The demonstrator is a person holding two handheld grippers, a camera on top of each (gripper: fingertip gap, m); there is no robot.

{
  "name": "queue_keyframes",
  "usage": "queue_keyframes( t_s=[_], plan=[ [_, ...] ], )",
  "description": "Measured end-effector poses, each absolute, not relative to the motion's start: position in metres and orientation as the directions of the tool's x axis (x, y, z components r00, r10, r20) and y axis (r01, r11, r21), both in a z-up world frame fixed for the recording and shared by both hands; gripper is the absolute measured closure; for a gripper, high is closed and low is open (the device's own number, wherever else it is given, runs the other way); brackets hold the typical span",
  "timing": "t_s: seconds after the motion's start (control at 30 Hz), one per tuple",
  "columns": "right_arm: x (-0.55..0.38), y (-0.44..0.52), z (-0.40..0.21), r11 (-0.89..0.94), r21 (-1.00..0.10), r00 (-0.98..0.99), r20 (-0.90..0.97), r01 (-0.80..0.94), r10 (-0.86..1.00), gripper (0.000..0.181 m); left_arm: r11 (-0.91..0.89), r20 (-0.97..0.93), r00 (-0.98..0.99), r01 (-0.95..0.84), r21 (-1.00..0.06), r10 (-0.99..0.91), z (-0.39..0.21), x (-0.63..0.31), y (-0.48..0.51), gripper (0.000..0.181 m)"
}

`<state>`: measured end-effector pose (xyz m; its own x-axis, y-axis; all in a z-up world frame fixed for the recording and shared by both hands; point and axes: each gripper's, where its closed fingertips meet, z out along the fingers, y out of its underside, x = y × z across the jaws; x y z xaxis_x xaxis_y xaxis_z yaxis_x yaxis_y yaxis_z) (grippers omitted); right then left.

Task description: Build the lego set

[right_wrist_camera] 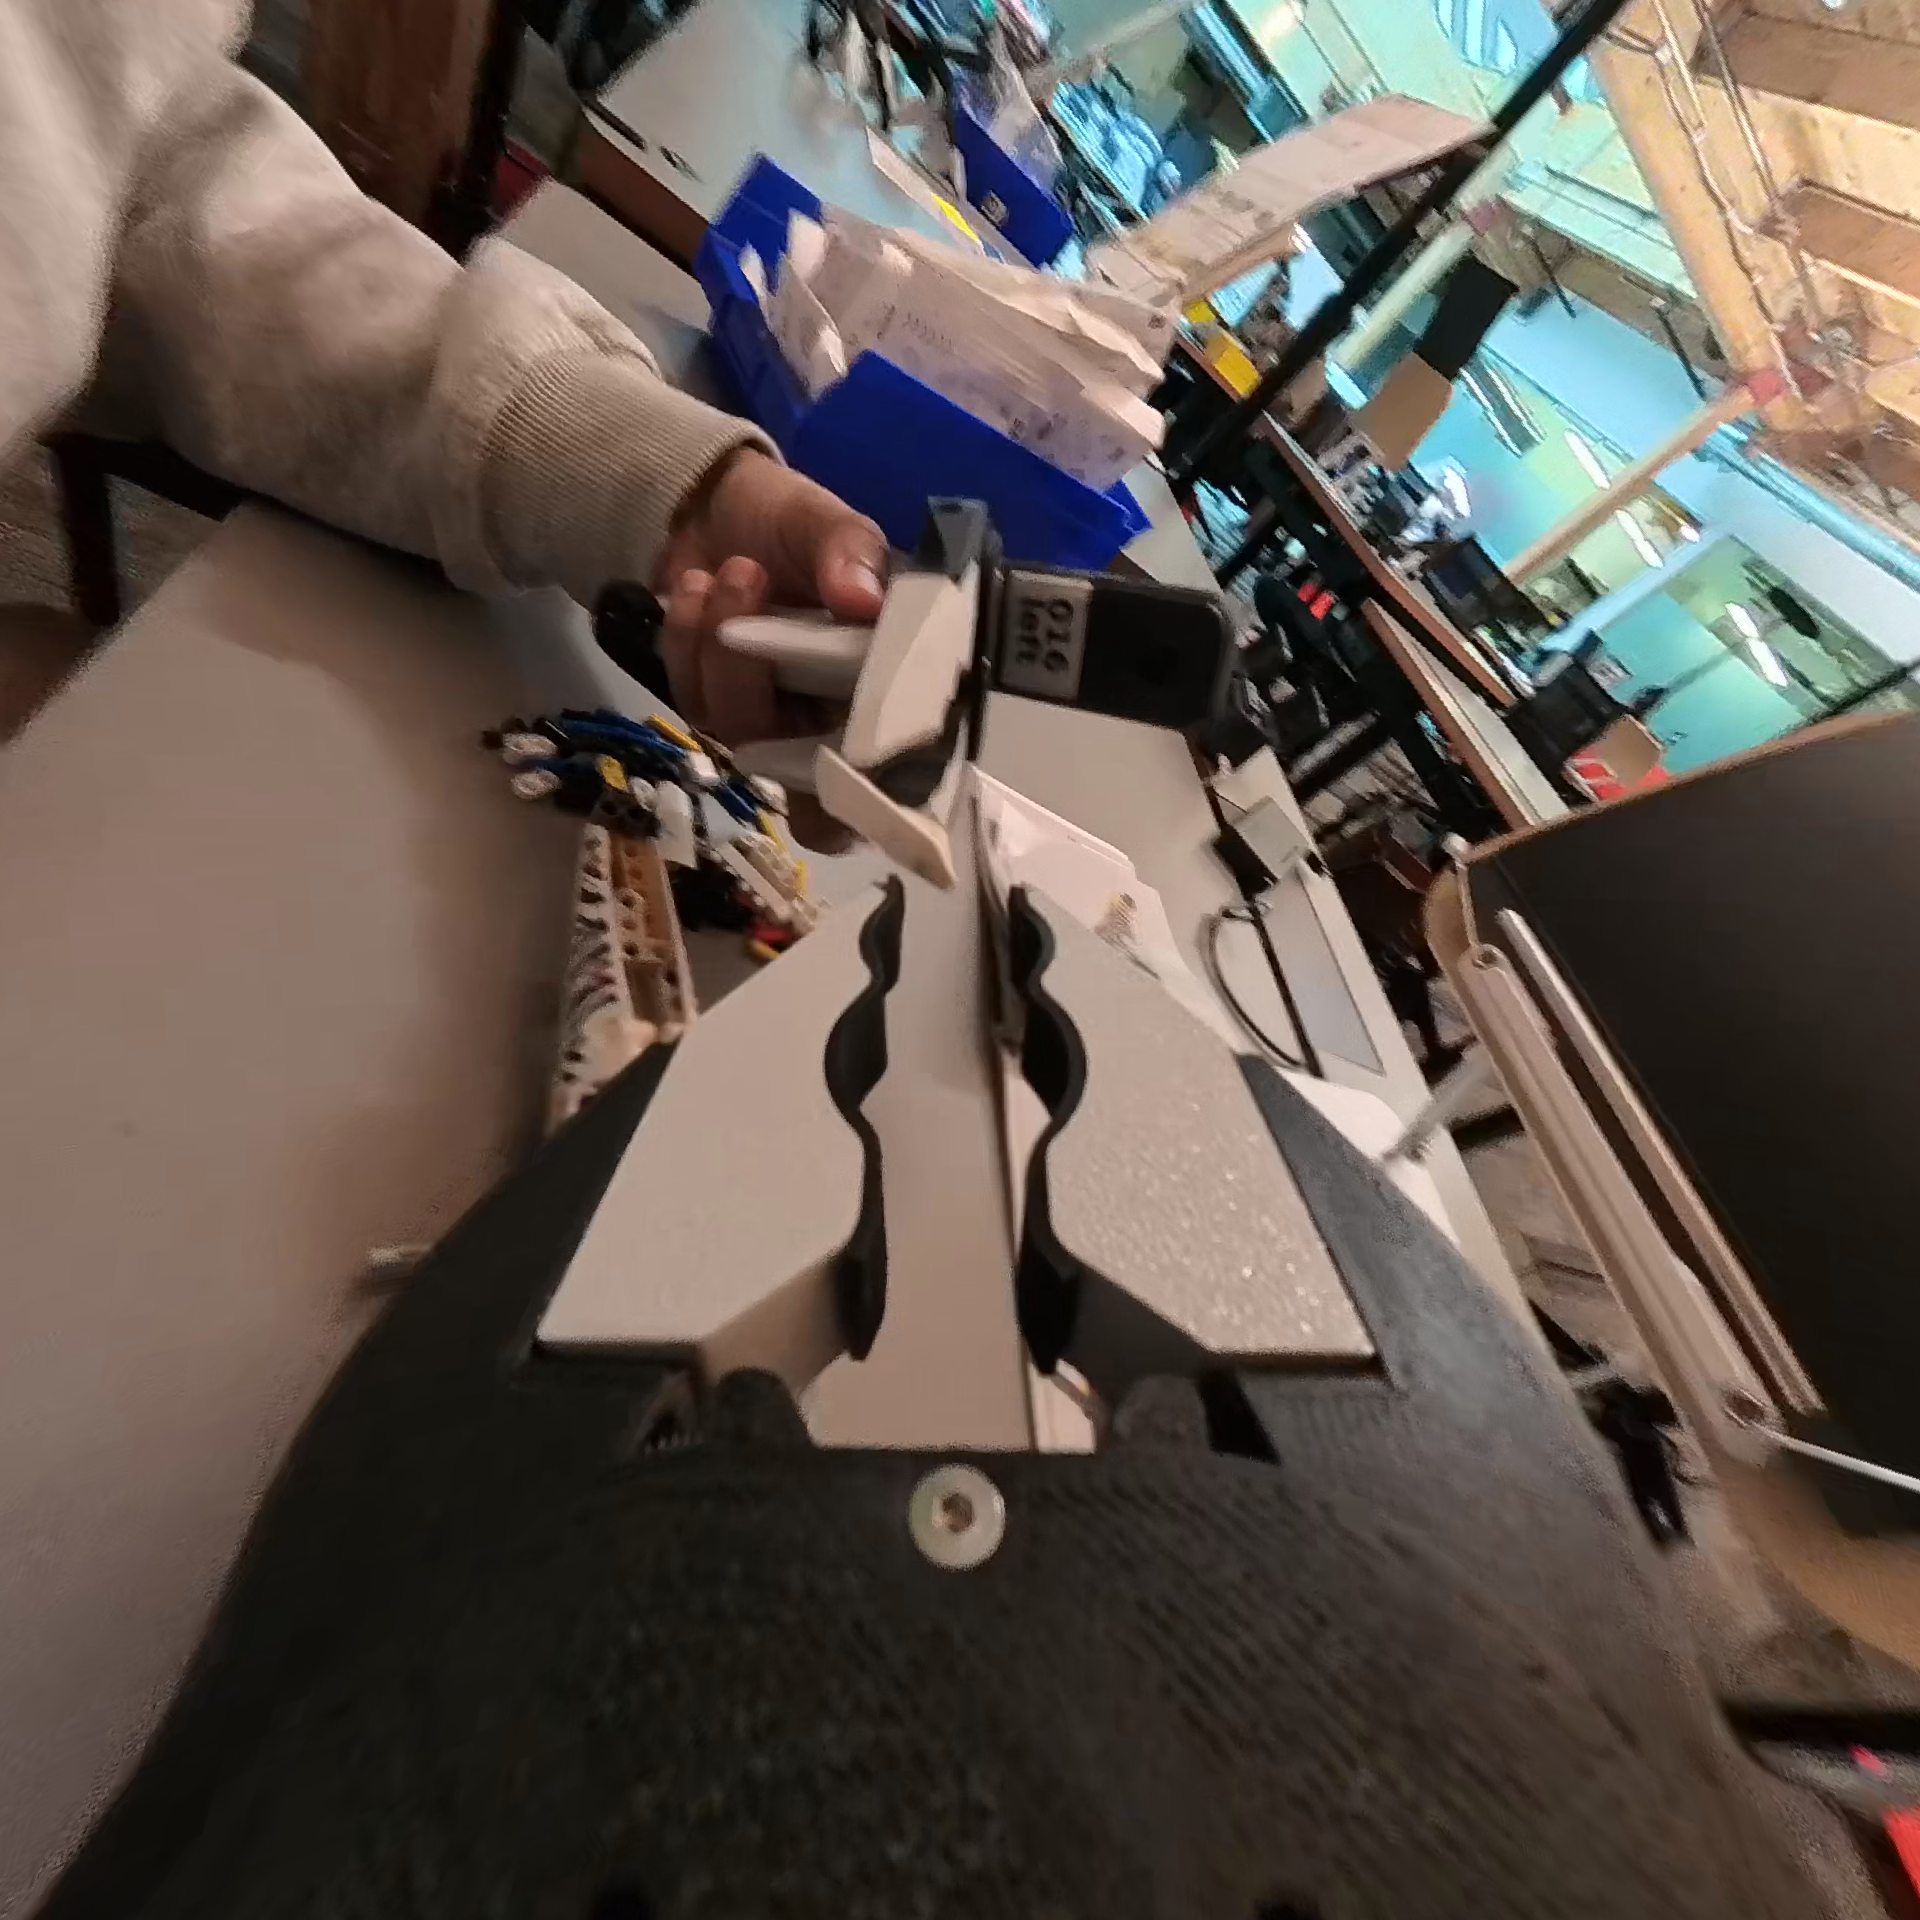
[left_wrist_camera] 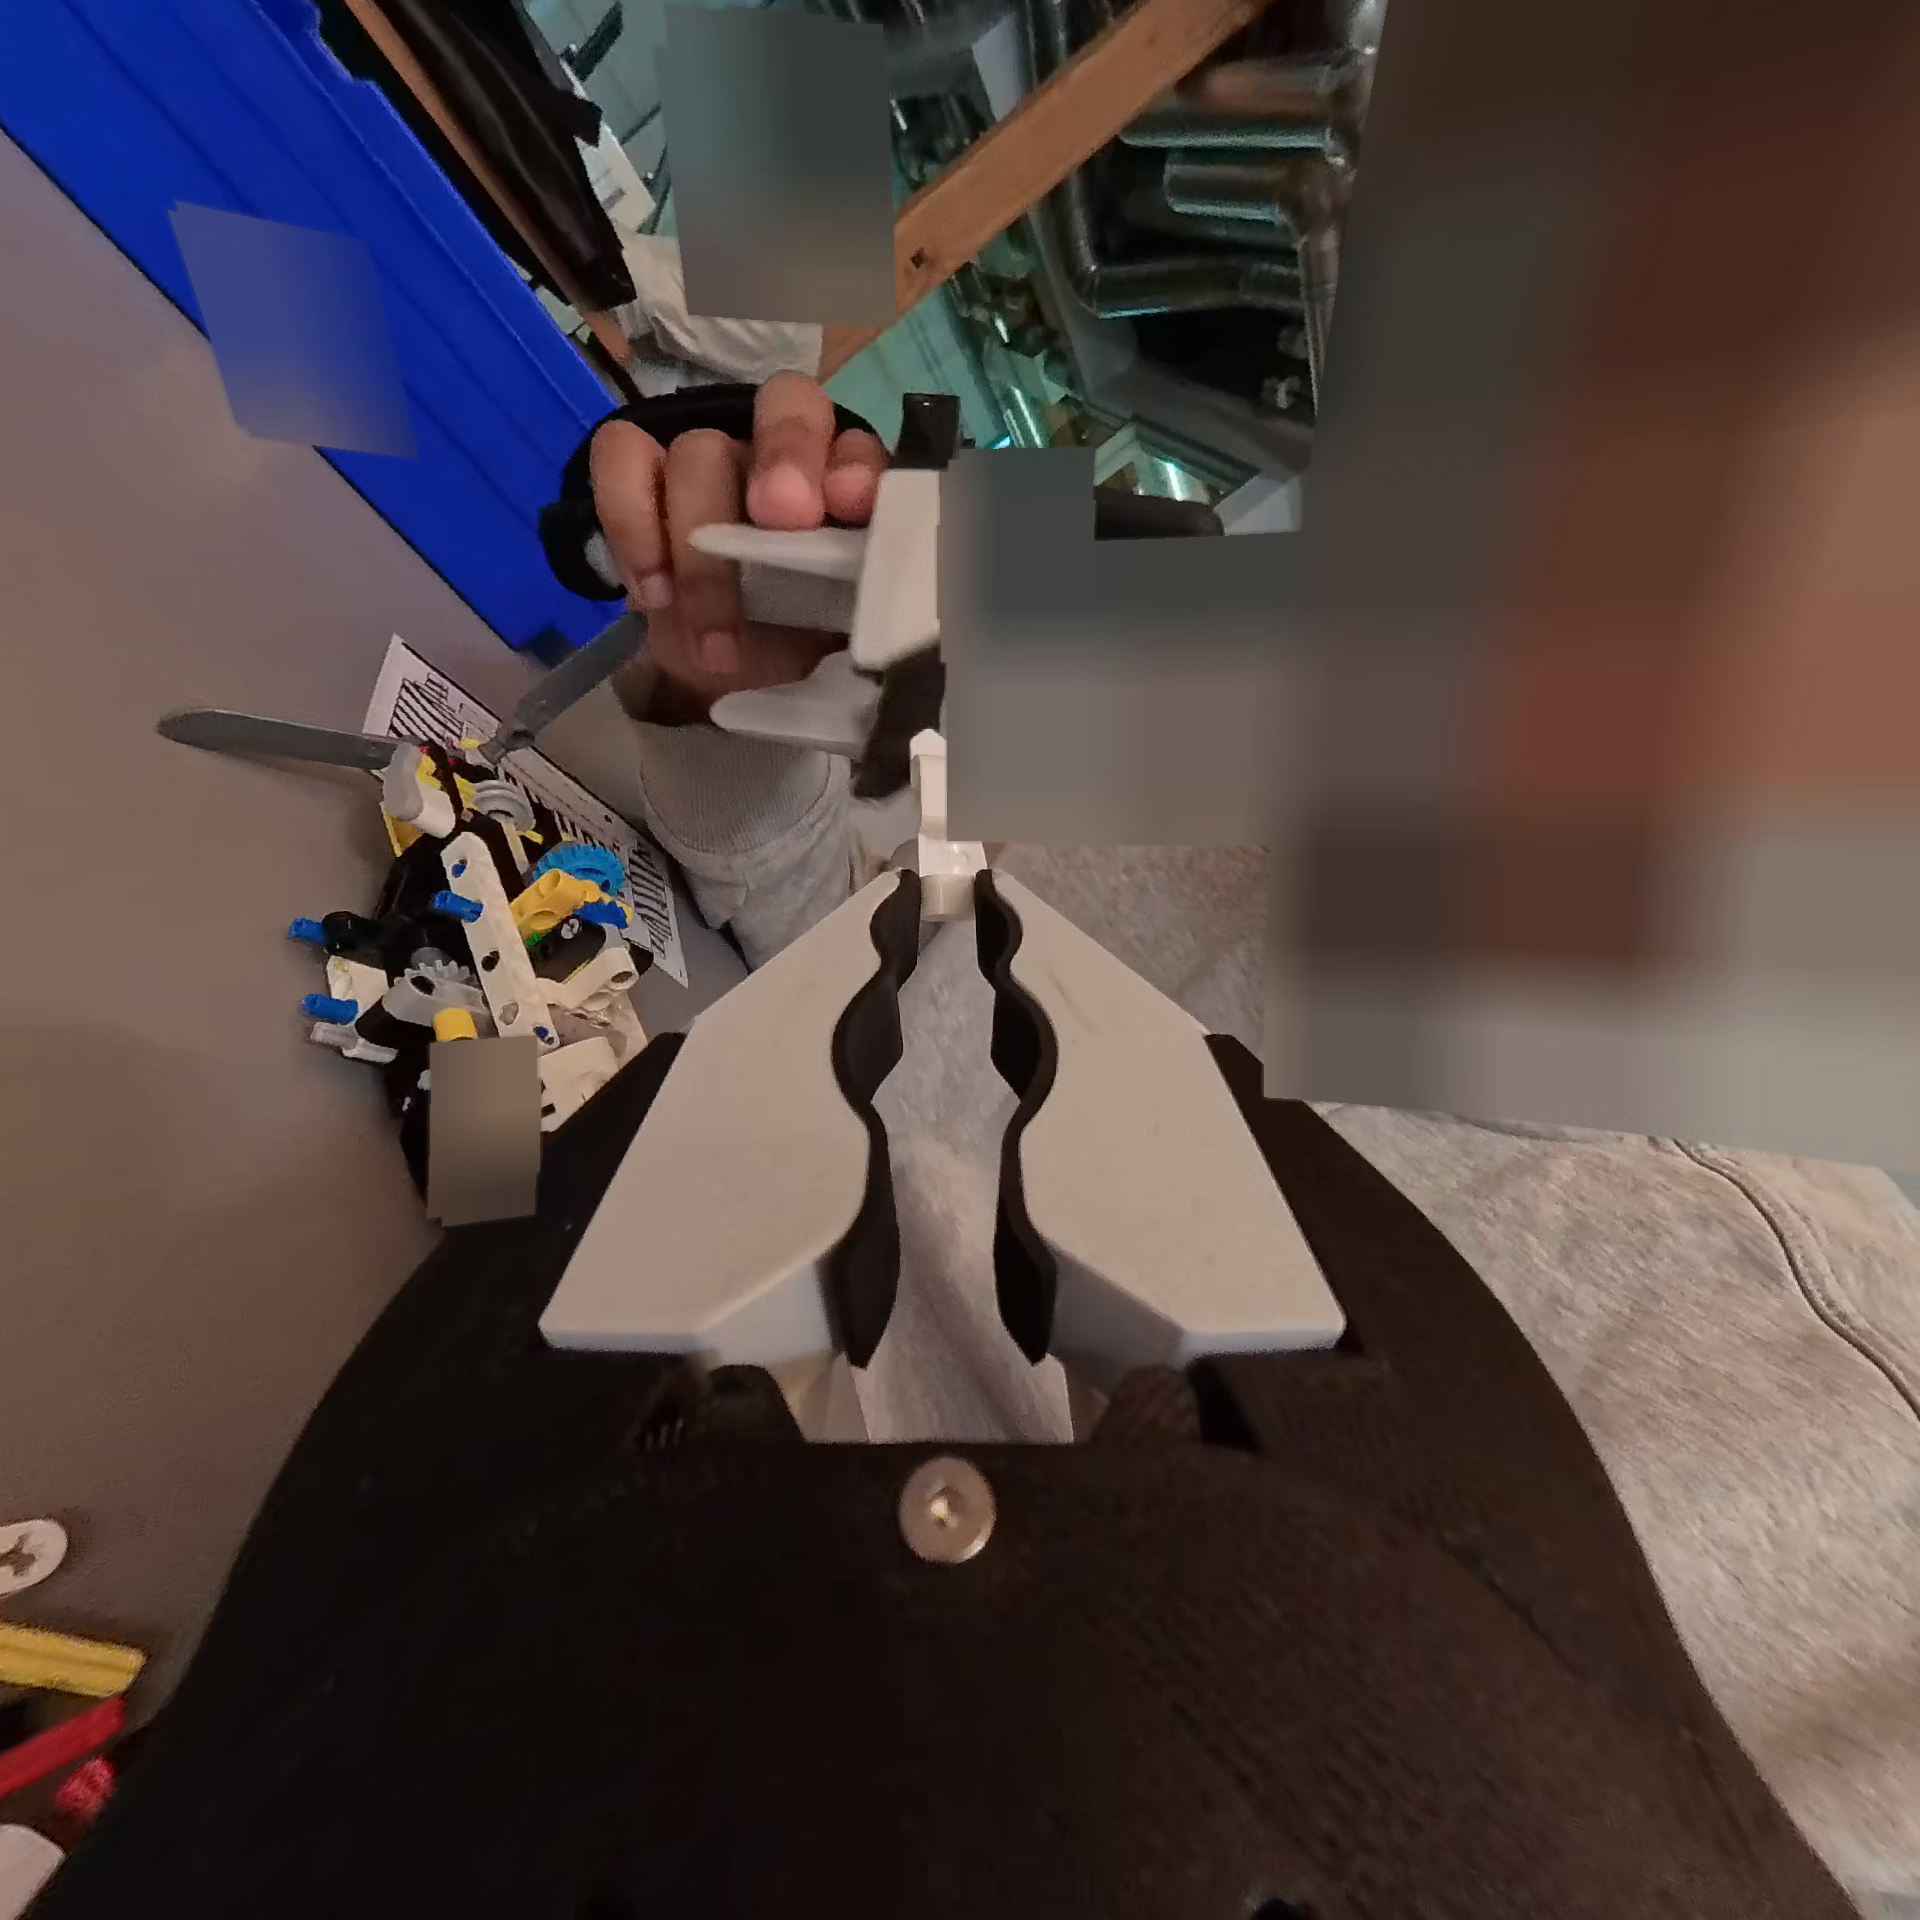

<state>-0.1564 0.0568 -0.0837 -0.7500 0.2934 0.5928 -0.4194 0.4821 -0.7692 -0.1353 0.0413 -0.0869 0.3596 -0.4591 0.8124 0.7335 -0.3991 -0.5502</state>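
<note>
On the left of the grey tabletop (left_wrist_camera: 125, 831) lies the heap of loose black, white, yellow and blue lego parts (left_wrist_camera: 478, 935), partly on a printed sheet of paper (left_wrist_camera: 582, 821). Right of it, the left gripper (left_wrist_camera: 943, 894) pinches a small white-and-grey lego connector piece (left_wrist_camera: 940, 831) at its tips, held up off the table. Farther right, the right gripper (right_wrist_camera: 951, 909) seems to carry nothing (blur makes this uncertain), its jaws parted. The step looks like mating parts in mid-air; next, the right gripper must fetch a matching piece from the heap.
</note>
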Motion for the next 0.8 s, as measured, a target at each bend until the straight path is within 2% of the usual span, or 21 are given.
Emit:
queue_keyframes(
  t_s=[0.03,0.13,0.2,0.37,0.53,0.67,0.8],
  plan=[
    [-0.163,0.063,-0.084,0.506,-0.755,-0.727,0.611,-0.416,0.314,0.160,-0.387,0.810,0.362,0.739,-0.551,-0.462,-0.086,-0.137,0.041,0.172],
    [-0.184,0.088,-0.077,0.541,-0.746,-0.644,0.640,-0.388,0.420,0.161,-0.334,0.806,0.376,0.767,-0.548,-0.458,-0.083,-0.149,0.040,0.172],
    [-0.196,0.108,-0.064,0.505,-0.789,-0.604,0.602,-0.349,0.523,0.163,-0.290,0.804,0.393,0.786,-0.545,-0.446,-0.083,-0.159,0.039,0.173],
    [-0.216,0.165,-0.030,0.225,-0.945,-0.569,0.322,-0.236,0.757,0.158,-0.161,0.767,0.494,0.788,-0.594,-0.410,-0.077,-0.180,0.035,0.173],
    [-0.223,0.200,-0.018,0.013,-0.984,-0.549,0.110,-0.178,0.828,0.155,0.000,0.665,0.718,0.679,-0.734,-0.204,-0.081,-0.207,0.038,0.173],
    [-0.228,0.214,-0.021,0.000,-0.986,-0.506,0.084,-0.164,0.858,0.157,0.119,0.574,0.813,0.582,-0.804,-0.098,-0.072,-0.221,0.037,0.173],
    [-0.244,0.236,-0.042,0.106,-0.991,-0.389,0.129,-0.080,0.912,0.161,0.235,0.552,0.832,0.550,-0.802,-0.065,-0.061,-0.228,0.033,0.173]
  ],
)
